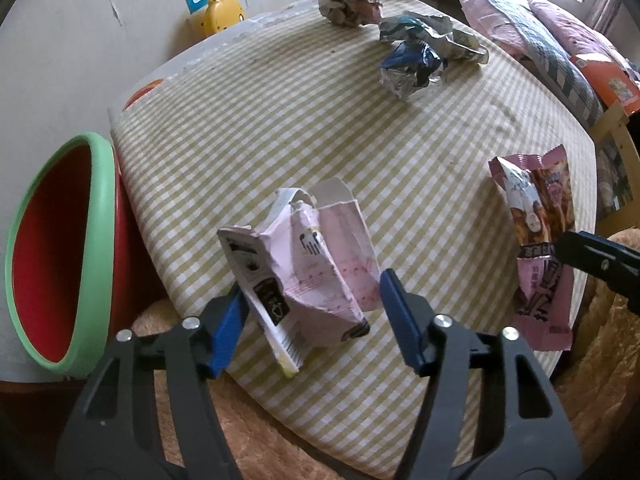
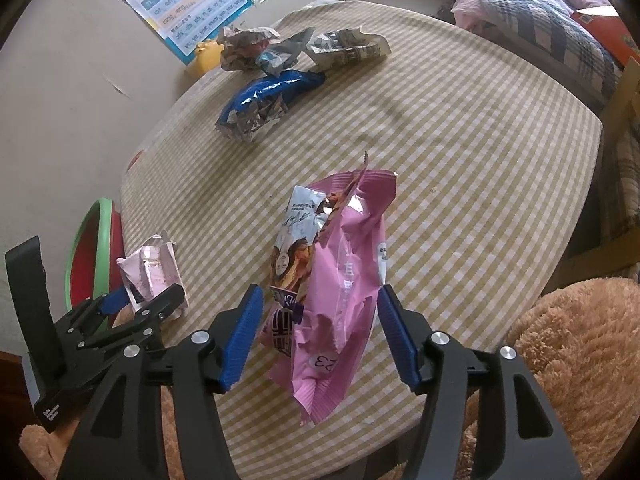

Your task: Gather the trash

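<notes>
Behind the left gripper [image 1: 312, 316] straddling a crushed carton [image 1: 304, 264], only its view shows the bin's red inside [image 1: 52, 264].

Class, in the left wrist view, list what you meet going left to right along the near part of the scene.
Red bin with green rim → crushed pink carton → pink snack bag → the other hand's tongs at the right edge.

You worked in a home bedroom: a bed [image 2: 560, 28] with checked quilts, a children's phonics poster [image 2: 192, 4] on the wall, and a gingham-covered surface [image 1: 280, 128] showed it.
</notes>
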